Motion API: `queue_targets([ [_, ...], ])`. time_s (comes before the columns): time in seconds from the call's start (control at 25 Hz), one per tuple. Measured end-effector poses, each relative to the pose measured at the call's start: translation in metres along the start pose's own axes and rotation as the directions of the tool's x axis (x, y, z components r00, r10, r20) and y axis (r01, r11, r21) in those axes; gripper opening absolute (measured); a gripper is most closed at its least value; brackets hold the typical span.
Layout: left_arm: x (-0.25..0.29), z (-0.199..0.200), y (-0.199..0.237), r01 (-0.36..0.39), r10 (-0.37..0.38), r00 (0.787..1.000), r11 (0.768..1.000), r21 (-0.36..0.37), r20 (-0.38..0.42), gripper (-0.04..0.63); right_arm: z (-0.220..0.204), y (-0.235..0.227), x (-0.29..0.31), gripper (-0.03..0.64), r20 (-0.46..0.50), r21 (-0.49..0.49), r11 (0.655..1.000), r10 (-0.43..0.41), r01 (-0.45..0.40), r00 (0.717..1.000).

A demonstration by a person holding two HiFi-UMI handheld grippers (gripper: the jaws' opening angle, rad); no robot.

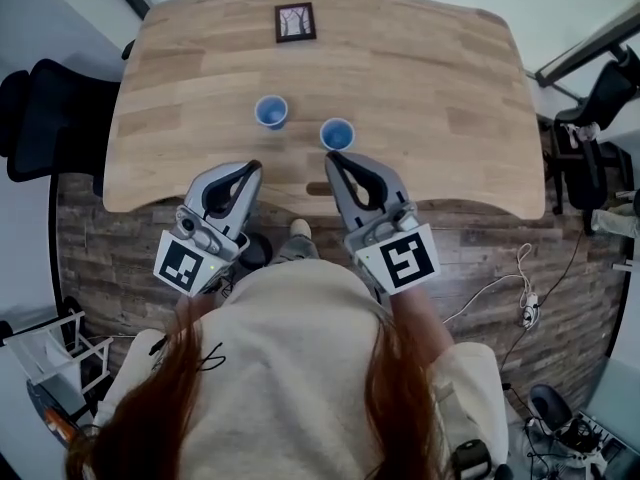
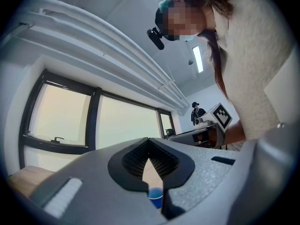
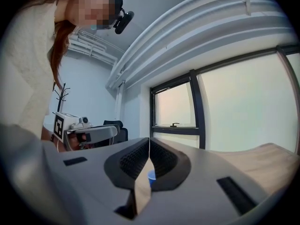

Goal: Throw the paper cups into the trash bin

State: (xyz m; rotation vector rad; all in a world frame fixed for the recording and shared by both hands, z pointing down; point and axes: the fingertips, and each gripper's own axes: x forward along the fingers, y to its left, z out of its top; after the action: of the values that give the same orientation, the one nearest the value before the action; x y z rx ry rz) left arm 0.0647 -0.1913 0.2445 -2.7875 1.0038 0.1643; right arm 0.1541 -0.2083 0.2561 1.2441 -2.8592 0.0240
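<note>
L gripper (image 1: 252, 166), R gripper (image 1: 331, 157) — jaws closed, empty — at table (image 1: 440, 78) near edge; left cup (image 1: 271, 111), right cup (image 1: 337, 133) upright just beyond.

1. No word, brand name or number can be read in any view.
2. The only sign-like marks are black-and-white square code patterns. In the head view one sits on the cube of the left gripper (image 1: 254, 166), lower left of centre (image 1: 188, 263).
3. A second code pattern (image 1: 405, 259) sits on the cube of the right gripper (image 1: 330, 155), lower right of centre.
4. Each gripper view shows the other gripper's pattern at mid-height, too small to decode.
5. The framed picture (image 1: 295, 22), top centre on the table (image 1: 450, 88), shows dark shapes and no legible lettering.
</note>
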Motion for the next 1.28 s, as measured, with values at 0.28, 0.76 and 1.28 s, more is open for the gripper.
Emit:
queue_targets([
  [0.28,0.018,-0.016,0.033,0.035,-0.035,0.999,0.999,-0.014,-0.016,0.003,-0.005,-0.021,0.03,0.012,-0.009,-0.002,1.0,-0.029,0.029,1.0],
  [0.76,0.042,-0.028,0.052,0.033,-0.033,0.999,0.999,-0.01,-0.025,0.003,-0.019,-0.051,0.042,0.012,-0.057,0.009,1.0,0.008,-0.007,0.998],
  [1.28,0.042,-0.045,0.044,-0.056,0.055,0.996,0.998,-0.021,-0.071,0.003,-0.1,-0.05,0.039,0.098,-0.243,-0.071,0.981,0.159,-0.181,0.957],
])
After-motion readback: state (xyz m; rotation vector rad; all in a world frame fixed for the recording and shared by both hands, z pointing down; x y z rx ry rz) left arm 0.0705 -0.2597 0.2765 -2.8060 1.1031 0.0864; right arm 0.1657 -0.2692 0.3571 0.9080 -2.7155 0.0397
